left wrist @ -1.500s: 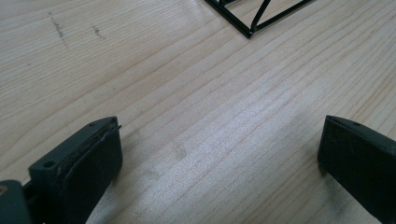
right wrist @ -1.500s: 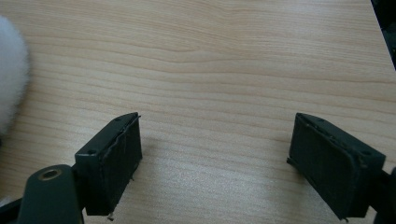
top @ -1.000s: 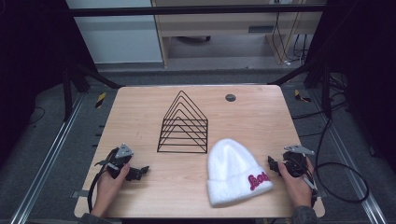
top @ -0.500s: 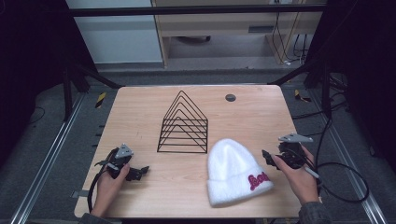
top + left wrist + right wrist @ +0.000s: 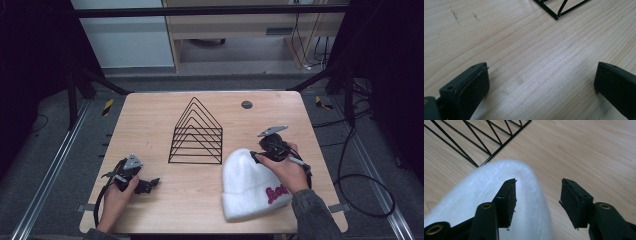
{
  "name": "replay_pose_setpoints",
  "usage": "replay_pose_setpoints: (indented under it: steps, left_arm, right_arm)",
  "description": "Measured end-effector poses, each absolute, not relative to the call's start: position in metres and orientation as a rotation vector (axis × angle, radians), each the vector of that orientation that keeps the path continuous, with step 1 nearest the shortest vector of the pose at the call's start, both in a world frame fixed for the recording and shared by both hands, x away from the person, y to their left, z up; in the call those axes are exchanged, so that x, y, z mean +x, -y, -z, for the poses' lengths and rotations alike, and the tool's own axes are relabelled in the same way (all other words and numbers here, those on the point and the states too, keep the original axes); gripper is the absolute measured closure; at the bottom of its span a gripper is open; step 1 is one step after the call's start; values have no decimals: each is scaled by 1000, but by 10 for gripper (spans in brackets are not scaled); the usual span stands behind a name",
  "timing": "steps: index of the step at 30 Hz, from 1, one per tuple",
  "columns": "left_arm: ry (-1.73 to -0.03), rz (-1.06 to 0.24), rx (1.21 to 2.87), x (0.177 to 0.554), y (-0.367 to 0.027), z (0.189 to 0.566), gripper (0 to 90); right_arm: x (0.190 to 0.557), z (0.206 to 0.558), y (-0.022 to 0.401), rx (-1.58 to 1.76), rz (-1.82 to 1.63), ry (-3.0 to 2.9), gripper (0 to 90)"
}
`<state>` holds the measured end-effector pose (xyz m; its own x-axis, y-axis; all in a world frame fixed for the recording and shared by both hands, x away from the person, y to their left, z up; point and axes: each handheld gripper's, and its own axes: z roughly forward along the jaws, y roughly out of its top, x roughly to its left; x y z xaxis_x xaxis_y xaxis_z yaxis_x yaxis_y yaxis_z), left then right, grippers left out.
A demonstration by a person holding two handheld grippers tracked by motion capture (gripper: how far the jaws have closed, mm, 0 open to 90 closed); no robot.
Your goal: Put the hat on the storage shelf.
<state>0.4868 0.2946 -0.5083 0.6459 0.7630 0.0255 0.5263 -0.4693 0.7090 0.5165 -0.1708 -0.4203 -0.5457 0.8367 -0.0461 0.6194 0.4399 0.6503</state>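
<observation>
Moved: right gripper [image 5: 256, 155] has travelled from the table's right edge up to the crown of the white beanie [image 5: 252, 185]; left gripper [image 5: 150, 184] has kept its place
Right jaws: have just been closing, half spread, astride the beanie's crown edge, pads not yet pressing
Left jaws: spread wide over bare table [image 5: 529, 50]
Beanie: flat at front right, just beside the wire rack [image 5: 196, 132]
Progress: early; hat neither gripped nor lifted; the grasp remains

One white beanie [image 5: 252, 182], one black wire rack [image 5: 196, 132], one dark disc [image 5: 246, 104], two grippers
</observation>
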Motion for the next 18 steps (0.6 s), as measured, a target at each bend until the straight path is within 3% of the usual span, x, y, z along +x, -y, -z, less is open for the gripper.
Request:
replay_pose_setpoints:
  steps: [9, 18]
  left_arm:
    - [-997, -446, 2182, 487, -295, 508, 0]
    - [-998, -447, 2181, 487, -295, 508, 0]
  right_arm:
    - [547, 443, 146, 1316, -758, -2422, 464]
    - [553, 458, 138, 1351, -702, -2478, 457]
